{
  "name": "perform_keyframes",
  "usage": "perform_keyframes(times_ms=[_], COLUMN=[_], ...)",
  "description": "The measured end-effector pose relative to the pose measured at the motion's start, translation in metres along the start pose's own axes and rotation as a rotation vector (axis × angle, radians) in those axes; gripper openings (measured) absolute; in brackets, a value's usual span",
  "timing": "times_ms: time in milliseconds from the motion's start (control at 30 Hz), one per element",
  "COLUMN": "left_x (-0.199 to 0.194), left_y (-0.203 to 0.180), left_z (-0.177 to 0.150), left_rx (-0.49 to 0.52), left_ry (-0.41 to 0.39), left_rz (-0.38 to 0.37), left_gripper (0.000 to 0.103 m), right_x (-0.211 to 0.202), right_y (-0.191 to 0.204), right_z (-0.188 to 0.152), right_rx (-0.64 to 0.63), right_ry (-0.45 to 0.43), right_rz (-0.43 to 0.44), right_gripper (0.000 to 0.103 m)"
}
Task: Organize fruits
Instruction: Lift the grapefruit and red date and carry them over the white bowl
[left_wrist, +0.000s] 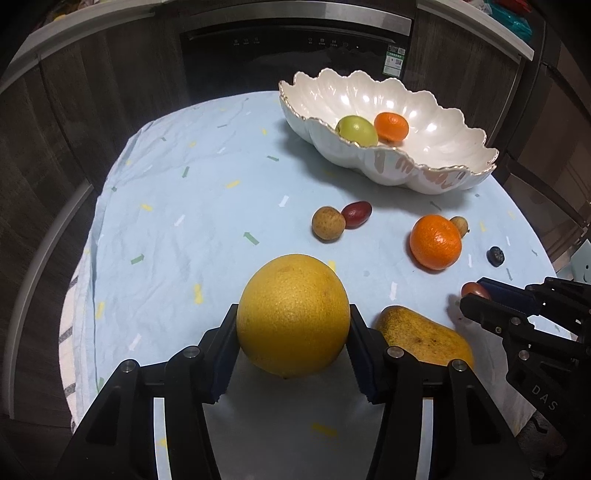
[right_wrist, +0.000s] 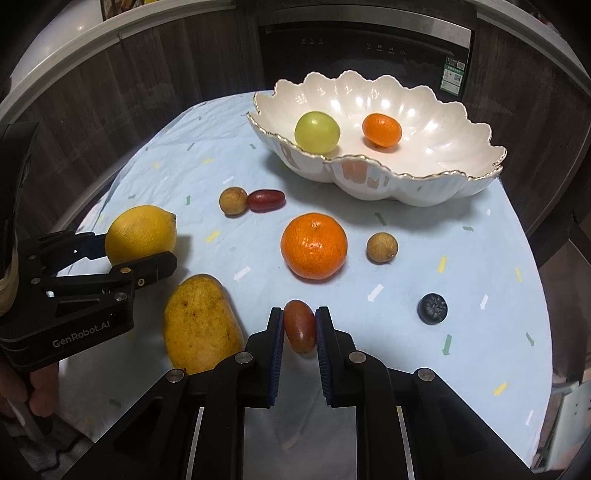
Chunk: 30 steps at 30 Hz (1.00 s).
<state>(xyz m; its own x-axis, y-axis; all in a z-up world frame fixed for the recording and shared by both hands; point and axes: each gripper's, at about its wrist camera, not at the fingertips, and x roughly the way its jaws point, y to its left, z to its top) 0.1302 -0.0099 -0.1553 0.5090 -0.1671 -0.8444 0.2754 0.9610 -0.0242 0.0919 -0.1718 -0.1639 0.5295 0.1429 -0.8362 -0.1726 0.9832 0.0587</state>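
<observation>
A big yellow citrus fruit (left_wrist: 293, 314) rests on the pale blue cloth, with my left gripper (left_wrist: 292, 310) shut on its two sides. My right gripper (right_wrist: 299, 314) is shut on a small oblong red fruit (right_wrist: 300, 328) that lies on the cloth near the front edge. The white scalloped bowl (right_wrist: 369, 181) stands at the back right and holds a green fruit (right_wrist: 317, 133) and a small orange (right_wrist: 381, 130). Between the two grippers lies a yellow mango (right_wrist: 201, 325).
Loose on the cloth are a large orange (right_wrist: 314, 246), two brown longans (right_wrist: 232, 200) (right_wrist: 382, 247), a second red fruit (right_wrist: 266, 200) and a dark blueberry (right_wrist: 433, 308). Dark cabinets and an oven front stand behind the round table. A hand shows at the lower left.
</observation>
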Motion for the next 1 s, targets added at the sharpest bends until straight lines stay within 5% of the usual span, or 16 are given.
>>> perform_keyframes(times_ms=[1000], left_x=[-0.048], left_y=[-0.030], left_z=[0.040], left_rx=[0.037], left_ry=[-0.097], left_rz=[-0.011], left_gripper=[0.053], right_x=[-0.045], right_y=[-0.030], right_z=[0.027], right_rx=[0.076], right_ry=[-0.126], right_rz=[-0.034], right_gripper=[0.018])
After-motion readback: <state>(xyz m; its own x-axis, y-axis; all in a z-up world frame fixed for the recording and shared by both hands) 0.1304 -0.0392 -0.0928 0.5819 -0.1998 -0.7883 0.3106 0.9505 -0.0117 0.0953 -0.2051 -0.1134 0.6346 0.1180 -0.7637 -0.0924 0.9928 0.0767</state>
